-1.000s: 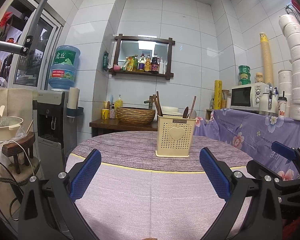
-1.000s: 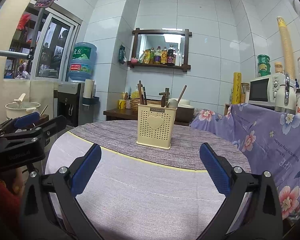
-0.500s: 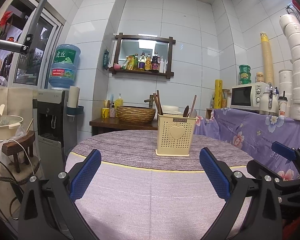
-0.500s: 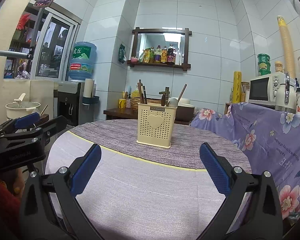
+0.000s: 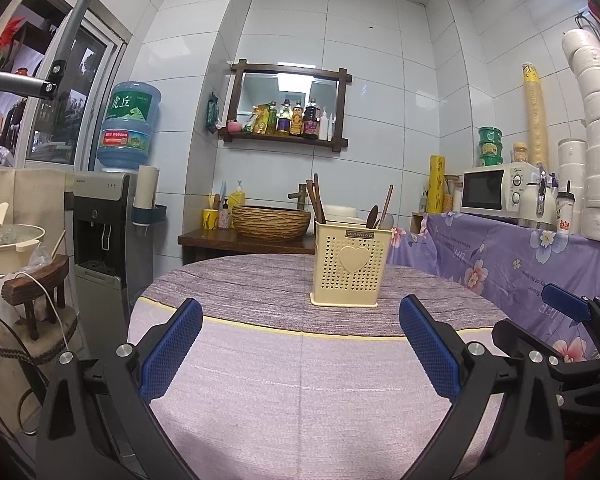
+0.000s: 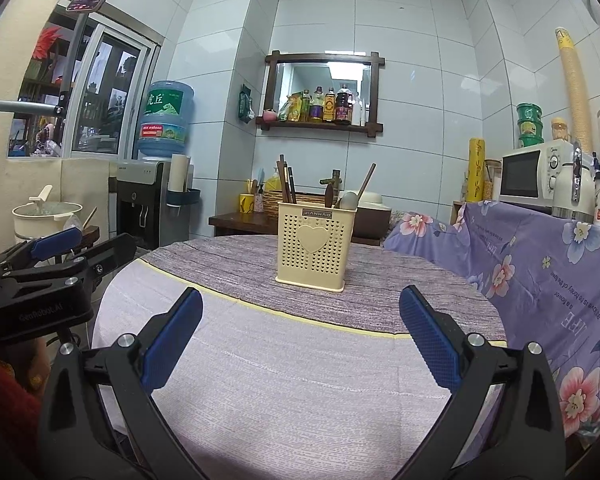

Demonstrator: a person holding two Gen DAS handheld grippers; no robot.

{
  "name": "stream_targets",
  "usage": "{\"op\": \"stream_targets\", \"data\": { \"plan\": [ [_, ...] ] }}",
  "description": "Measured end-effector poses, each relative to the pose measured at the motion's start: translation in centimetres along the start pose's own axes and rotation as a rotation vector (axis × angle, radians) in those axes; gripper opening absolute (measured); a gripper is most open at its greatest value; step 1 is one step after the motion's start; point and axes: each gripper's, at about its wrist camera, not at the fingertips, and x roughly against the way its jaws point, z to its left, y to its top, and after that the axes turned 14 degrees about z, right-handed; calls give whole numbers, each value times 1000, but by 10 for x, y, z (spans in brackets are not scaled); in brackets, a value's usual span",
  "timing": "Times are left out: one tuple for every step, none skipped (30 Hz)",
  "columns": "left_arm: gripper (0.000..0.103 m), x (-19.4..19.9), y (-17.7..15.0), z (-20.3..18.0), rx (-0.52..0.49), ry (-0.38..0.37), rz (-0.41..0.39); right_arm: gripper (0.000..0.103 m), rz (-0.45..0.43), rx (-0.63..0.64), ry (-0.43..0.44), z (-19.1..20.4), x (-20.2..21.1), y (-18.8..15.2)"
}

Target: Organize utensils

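**Both grippers empty, utensils already standing in the holder**

Both tools hover above the near edge of the round table (image 5: 260,400), well apart from the work. The left gripper (image 5: 300,344) has its blue pads spread wide with nothing between them, and the right gripper (image 6: 300,336) is likewise released and empty.

The cream utensil holder (image 5: 350,266) stands upright toward the far edge of the tabletop, on the darker band of the cloth. Dark chopsticks (image 5: 316,200) rise from its left side; a wooden spoon (image 5: 386,206) and a couple of other handles lean at its right. No loose utensil lies anywhere on the cloth that either camera shows.

Judging from this, the sorting looks finished, or nearly so. What may remain is at most tidying the holder's contents. Which inner compartment each piece sits in cannot be told from these views.
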Motion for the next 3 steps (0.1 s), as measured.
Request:
{"op": "stream_targets", "data": {
  "plan": [
    [98,0,0,0,1,0,0,97,1,0,0,0,0,0],
    [98,0,0,0,1,1,-1,97,2,0,1,0,0,0],
    [98,0,0,0,-1,0,0,97,3,0,1,0,0,-1]
  ]
}}
